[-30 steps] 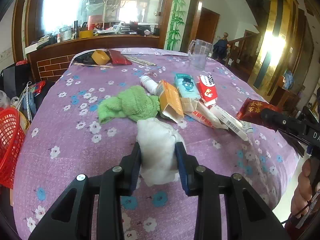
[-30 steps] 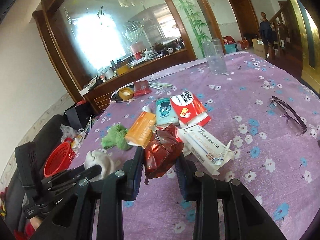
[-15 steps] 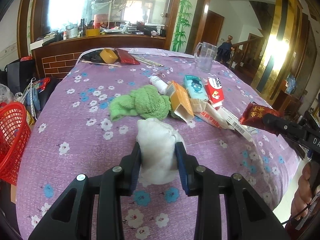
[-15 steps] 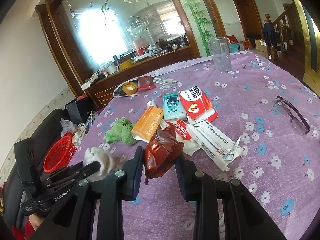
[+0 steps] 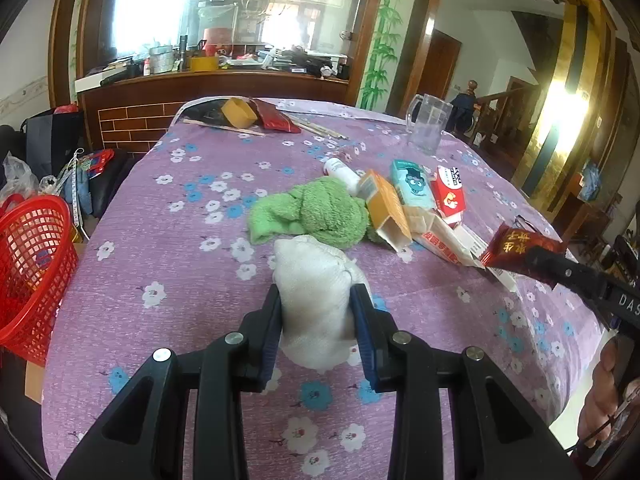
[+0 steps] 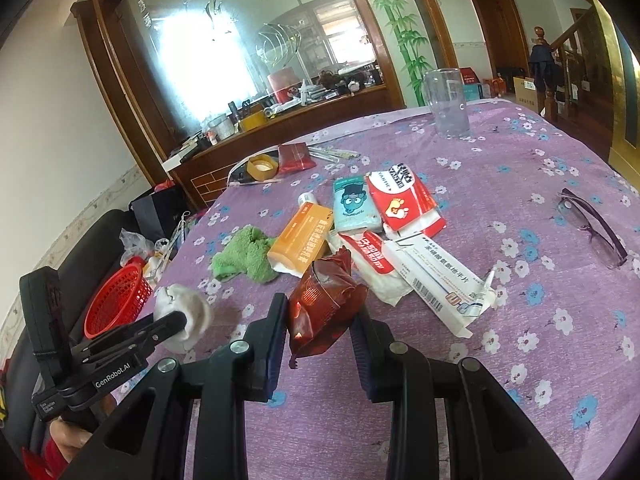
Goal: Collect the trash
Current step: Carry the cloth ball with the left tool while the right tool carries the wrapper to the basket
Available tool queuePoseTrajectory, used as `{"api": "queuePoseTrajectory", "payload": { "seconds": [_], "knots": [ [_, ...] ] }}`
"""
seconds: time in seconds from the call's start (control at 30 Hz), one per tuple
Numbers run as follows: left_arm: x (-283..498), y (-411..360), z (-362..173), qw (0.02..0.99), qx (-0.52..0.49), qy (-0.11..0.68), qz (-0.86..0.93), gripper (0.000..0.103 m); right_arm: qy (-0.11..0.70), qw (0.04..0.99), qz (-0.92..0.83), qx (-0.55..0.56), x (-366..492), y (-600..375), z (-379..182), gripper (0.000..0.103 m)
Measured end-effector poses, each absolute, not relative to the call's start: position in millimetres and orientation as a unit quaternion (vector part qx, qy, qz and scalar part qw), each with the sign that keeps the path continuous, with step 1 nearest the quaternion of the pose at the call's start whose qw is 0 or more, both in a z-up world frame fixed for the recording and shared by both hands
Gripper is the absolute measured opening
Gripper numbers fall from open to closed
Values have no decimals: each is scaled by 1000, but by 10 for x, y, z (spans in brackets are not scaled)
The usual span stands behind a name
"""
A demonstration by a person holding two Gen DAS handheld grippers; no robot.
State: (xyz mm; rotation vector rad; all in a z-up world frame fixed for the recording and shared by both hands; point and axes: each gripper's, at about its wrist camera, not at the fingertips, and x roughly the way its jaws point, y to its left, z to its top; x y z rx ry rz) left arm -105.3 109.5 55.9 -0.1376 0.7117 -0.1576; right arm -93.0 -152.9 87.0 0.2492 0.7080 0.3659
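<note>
My left tool (image 5: 316, 316) is clamped on a white wad (image 5: 314, 292) of tissue or cloth, can't tell which, held up over the near part of the counter (image 5: 192, 248) with its purple flowered cover. Right tool (image 6: 320, 320) is gripping a crinkly dark red wrapper (image 6: 324, 300); from the left cam I can see yellow characters on it, not clear enough for me to read.

Rest of the trash is piled mid-counter: a green rag (image 5: 312, 212), an orange box (image 6: 302, 238) with white characters, a teal pack (image 6: 354, 204) with a cartoon face, and a red and white pack (image 6: 404, 196) with a footprint logo and what looks like "VANTIE". Just beside those lies a long white box (image 6: 440, 284) with a barcode and blue characters.

The red basket (image 5: 30, 268) sits off the counter's left edge, well apart from both tools. "GenRobot.AI" is printed on the left tool's body in the right cam; "DAS" shows on the right one in the left cam.

Glasses (image 6: 592, 228) and a clear mug (image 6: 446, 104) are further out.
</note>
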Motion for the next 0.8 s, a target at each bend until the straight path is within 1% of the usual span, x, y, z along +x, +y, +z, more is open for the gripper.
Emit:
{"api": "queuePoseTrajectory", "payload": {
  "seconds": [0.4,0.6,0.8],
  "knots": [
    [-1161,1500,714,939,-90,329,-46,33,369,896,223,102,-833,-1060,802,33],
    [-1262,1955,854,944,-112,311,-8,33,375,886,263,73,-805,-640,868,33],
    [-1426,2610,990,946,-138,290,50,33,378,869,316,49,-744,-91,1024,34]
  ]
}}
